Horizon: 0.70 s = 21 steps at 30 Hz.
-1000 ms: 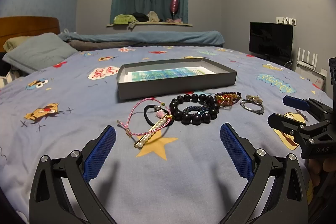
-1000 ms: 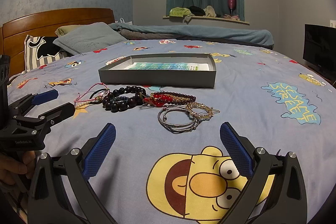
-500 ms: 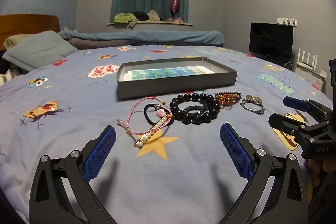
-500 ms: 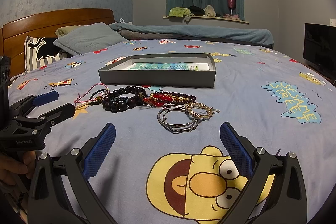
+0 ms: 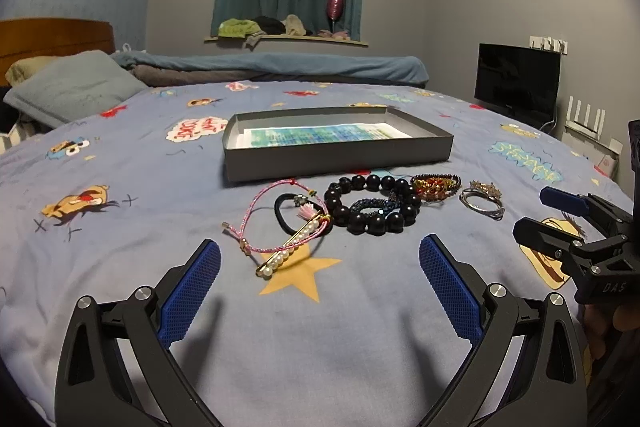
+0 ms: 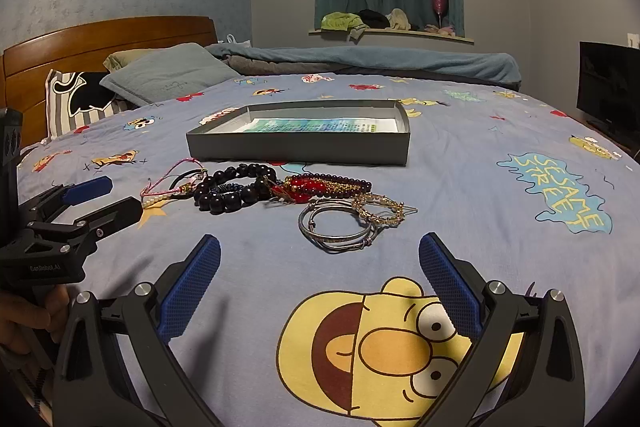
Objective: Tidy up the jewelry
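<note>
- Left tongs (image 5: 319, 281) nearest lens, spread wide, nothing between pads, hovering low over bed sheet (image 5: 120, 267).
- Right tongs (image 6: 319, 281) likewise spread and empty, above the yellow cartoon face print (image 6: 384, 343); also seen from the left wrist view at far right, fingers parted.
- Just beyond left tongs: pearl bar clip (image 5: 290, 249) lying across pink cord bracelet (image 5: 256, 211), black hair tie (image 5: 298, 213) touching both.
- Next along: big black bead bracelet (image 5: 372, 205) with a small blue beaded band (image 5: 370, 205) inside its ring; red and gold bracelet (image 5: 436, 185) just beside.
- Just beyond right tongs: silver bangles (image 6: 340, 229), overlapped by gold chain bracelet (image 6: 378, 207).
- Farther back: grey tray (image 5: 340, 159), shallow, lined with a printed sheet, no jewelry inside yet.
- Step judged: start of sorting, approach before first pick; all pieces on the sheet, none in tray.
- Next move likely calls for lowering onto one piece at the edge of the cluster, closing on a thin strand against soft fabric, lifting clear without dragging tangled neighbours, then carrying to tray.
</note>
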Each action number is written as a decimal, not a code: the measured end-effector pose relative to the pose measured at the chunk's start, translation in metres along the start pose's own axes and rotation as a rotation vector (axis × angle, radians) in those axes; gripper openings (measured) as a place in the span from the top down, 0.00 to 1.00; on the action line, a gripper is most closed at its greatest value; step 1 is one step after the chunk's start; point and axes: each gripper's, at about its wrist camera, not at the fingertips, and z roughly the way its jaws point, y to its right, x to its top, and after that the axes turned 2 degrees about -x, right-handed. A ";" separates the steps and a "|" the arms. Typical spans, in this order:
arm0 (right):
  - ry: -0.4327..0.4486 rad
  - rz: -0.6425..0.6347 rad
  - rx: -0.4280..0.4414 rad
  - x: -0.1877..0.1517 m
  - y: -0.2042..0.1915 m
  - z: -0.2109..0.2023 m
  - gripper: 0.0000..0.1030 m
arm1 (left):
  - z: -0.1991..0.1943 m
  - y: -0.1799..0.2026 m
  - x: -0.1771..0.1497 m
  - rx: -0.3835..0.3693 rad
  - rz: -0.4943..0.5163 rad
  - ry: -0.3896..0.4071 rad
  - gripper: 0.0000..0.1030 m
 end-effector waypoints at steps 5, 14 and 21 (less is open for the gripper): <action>0.000 0.001 0.000 0.001 0.001 0.000 0.05 | 0.000 0.000 0.000 0.000 -0.001 -0.001 0.04; 0.002 0.004 0.000 0.000 0.002 0.000 0.05 | 0.000 -0.005 0.002 0.004 -0.025 0.000 0.04; 0.003 0.011 0.001 0.001 0.004 -0.002 0.05 | -0.002 -0.008 0.002 -0.001 -0.037 -0.001 0.04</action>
